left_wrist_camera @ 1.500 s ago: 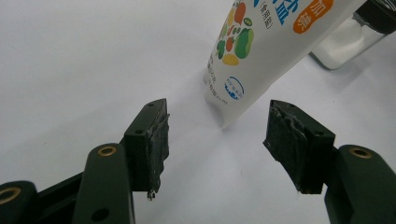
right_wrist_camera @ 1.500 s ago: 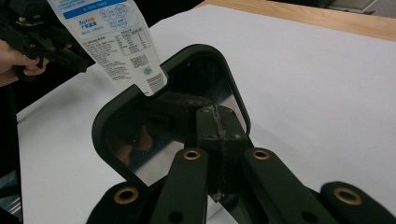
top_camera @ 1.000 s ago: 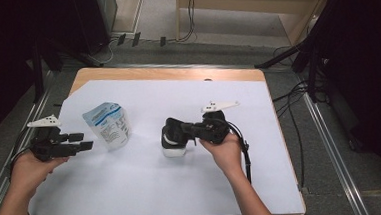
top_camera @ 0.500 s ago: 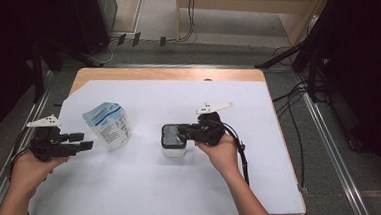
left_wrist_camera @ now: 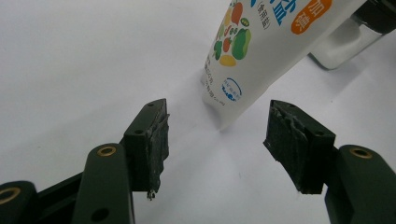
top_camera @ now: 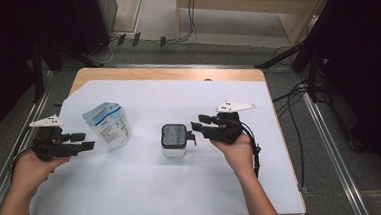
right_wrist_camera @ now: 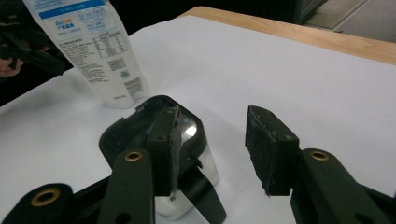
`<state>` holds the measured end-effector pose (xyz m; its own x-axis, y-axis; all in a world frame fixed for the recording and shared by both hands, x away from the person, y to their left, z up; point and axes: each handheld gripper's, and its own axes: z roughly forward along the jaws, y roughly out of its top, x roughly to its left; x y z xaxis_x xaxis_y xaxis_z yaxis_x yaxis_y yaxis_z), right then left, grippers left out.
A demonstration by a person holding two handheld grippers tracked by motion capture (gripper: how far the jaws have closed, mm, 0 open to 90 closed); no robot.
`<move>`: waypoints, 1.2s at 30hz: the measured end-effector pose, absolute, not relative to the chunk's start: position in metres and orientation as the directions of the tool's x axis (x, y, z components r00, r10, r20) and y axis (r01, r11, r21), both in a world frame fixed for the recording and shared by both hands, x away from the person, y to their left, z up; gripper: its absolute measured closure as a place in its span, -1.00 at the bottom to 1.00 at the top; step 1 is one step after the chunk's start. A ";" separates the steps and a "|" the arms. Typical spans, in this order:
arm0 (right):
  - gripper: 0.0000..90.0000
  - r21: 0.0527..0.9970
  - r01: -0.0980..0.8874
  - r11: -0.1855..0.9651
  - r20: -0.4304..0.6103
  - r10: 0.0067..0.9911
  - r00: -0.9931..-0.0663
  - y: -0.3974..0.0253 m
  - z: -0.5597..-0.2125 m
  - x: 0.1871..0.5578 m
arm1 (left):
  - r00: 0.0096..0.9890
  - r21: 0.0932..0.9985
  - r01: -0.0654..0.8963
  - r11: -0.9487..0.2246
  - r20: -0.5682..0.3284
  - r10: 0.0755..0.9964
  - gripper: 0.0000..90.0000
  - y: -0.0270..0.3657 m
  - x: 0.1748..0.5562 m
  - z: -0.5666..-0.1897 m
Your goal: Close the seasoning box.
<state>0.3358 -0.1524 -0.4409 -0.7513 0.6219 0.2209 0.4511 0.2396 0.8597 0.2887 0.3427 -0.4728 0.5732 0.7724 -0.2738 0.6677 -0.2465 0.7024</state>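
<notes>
— What do you see from above?

— The bench (top_camera: 257,78) is wood under a white sheet (top_camera: 148,190). A white and blue pouch (top_camera: 107,124) stands left of the middle, and a small clear jar with a black lid (top_camera: 174,139) stands near the centre, well apart from the pouch. The left tool (top_camera: 85,143) is held in the person's left hand (top_camera: 29,167), just beside the pouch and pointing at it. The right tool (top_camera: 196,128) sits in the right hand (top_camera: 236,147), its tips just beside the jar's right side.

— And along the left tool?

— Its jaws stand wide apart with nothing between them, hovering over the white sheet (left_wrist_camera: 70,56). The lower corner of the pouch (left_wrist_camera: 252,51) lies ahead of the gap, not touched. A bit of the jar (left_wrist_camera: 343,44) peeks out behind the pouch.

— And along the right tool?

— Also spread open, gripping nothing. The jar (right_wrist_camera: 154,135) sits just beyond the left jaw, which partly hides its black lid; I cannot tell whether they touch. The pouch (right_wrist_camera: 93,51) stands upright farther back, printed side facing here, and the bench edge (right_wrist_camera: 299,35) shows beyond the sheet.
</notes>
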 end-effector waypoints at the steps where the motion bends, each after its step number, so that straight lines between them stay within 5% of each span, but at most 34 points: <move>1: 0.24 0.859 0.455 0.235 0.224 0.626 -0.747 -0.154 -0.441 0.335 | 0.574 0.705 0.665 -0.245 -0.273 0.772 -0.11 0.343 0.289 -0.473; 36: 0.10 0.882 0.450 0.139 0.185 0.776 -0.603 -0.245 -0.455 0.315 | 0.575 0.726 0.649 -0.228 -0.273 0.771 -0.14 0.339 0.303 -0.479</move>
<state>0.3147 -0.2449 -0.4554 -0.6034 0.7756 0.1854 0.4500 0.1393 0.8821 0.3027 0.3391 -0.4794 0.5754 0.7711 -0.2726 0.6489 -0.2275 0.7261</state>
